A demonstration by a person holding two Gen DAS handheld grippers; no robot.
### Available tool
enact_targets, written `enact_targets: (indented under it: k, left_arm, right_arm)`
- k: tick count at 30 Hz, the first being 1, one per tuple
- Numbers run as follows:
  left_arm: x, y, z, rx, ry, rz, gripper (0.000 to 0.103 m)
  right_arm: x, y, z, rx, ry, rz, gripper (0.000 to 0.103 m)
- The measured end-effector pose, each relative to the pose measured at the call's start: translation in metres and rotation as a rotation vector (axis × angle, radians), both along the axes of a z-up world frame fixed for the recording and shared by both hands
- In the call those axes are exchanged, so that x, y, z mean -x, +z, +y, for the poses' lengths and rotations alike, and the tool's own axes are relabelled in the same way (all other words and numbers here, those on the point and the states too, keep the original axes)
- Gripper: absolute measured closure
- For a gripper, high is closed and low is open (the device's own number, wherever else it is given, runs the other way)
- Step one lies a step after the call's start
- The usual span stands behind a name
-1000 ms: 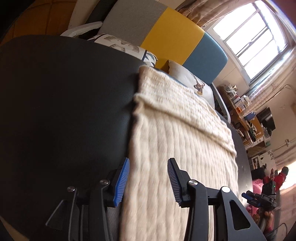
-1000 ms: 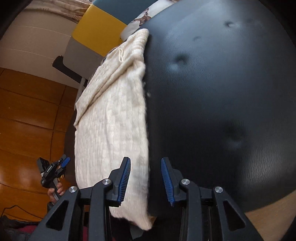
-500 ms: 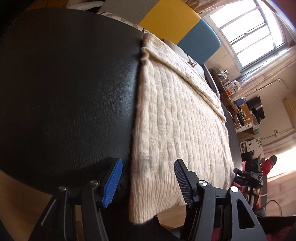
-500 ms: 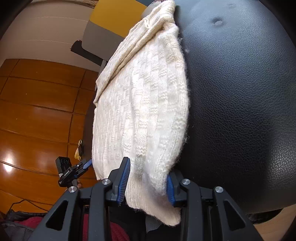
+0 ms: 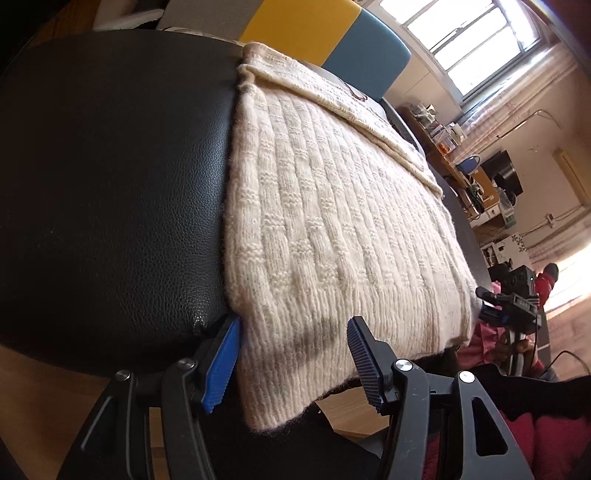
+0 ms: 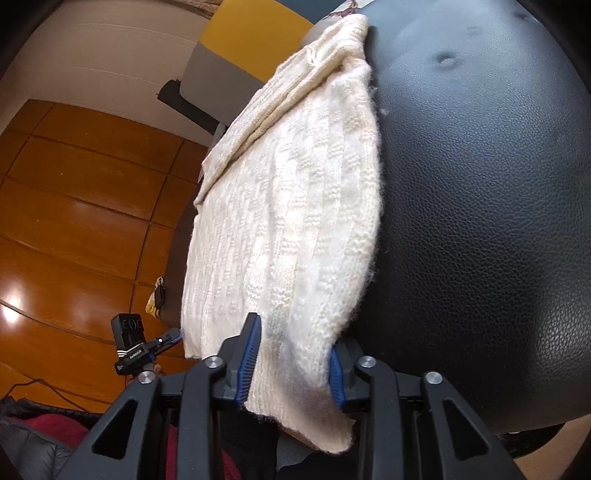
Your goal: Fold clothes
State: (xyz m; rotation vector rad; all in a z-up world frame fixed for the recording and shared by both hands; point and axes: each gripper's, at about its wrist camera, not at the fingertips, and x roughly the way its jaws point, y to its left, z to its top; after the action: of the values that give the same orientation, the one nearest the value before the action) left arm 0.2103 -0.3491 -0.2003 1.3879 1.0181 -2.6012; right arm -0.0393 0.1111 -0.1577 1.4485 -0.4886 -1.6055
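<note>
A cream cable-knit sweater (image 5: 332,221) lies flat on a black leather surface (image 5: 110,184), its near hem hanging over the front edge. My left gripper (image 5: 293,365) is open wide, and its blue pads straddle the hem's left corner without pinching it. In the right wrist view the same sweater (image 6: 295,221) runs away from me along the leather surface (image 6: 480,221). My right gripper (image 6: 291,369) is open more narrowly, and the hem's right corner hangs between its fingers. Each gripper shows small in the other's view: the right gripper (image 5: 513,314) and the left gripper (image 6: 147,347).
A grey, yellow and blue cushioned backrest (image 5: 306,33) stands behind the surface. A window (image 5: 472,40) and cluttered shelves (image 5: 454,147) are at the far right. Wooden floor (image 6: 74,221) lies to the left. A person's red clothing (image 5: 535,435) is below the grippers.
Both grippers drew back from over the sweater to the near edge, so the hem now sits between their fingers. The left gripper's jaws opened wider. The right gripper's gap looks unchanged.
</note>
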Motion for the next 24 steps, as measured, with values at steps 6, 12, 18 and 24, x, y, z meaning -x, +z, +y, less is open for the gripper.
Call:
enact_targets:
  k: [6,12,18,24]
  left_arm:
    - [-0.007,-0.010,-0.016,-0.170,0.062,-0.002,0.043]
    - [0.010,-0.001,0.016,0.018,0.022,-0.019,0.030]
    - [-0.007,-0.001,-0.008,-0.058,0.142,0.018,0.092]
    - [-0.001,0.017,0.005,-0.132,0.091,0.132,0.092]
  right_arm:
    - [0.000,-0.006,-0.001,0.006,-0.022,-0.015,0.088]
    - [0.004,-0.013,0.010,0.047,-0.047,-0.081,0.089]
    - [-0.009,0.008,-0.004,-0.087,-0.046,0.059,0.097]
    - [-0.009,0.043,-0.016,-0.084,-0.024,0.161,0.097]
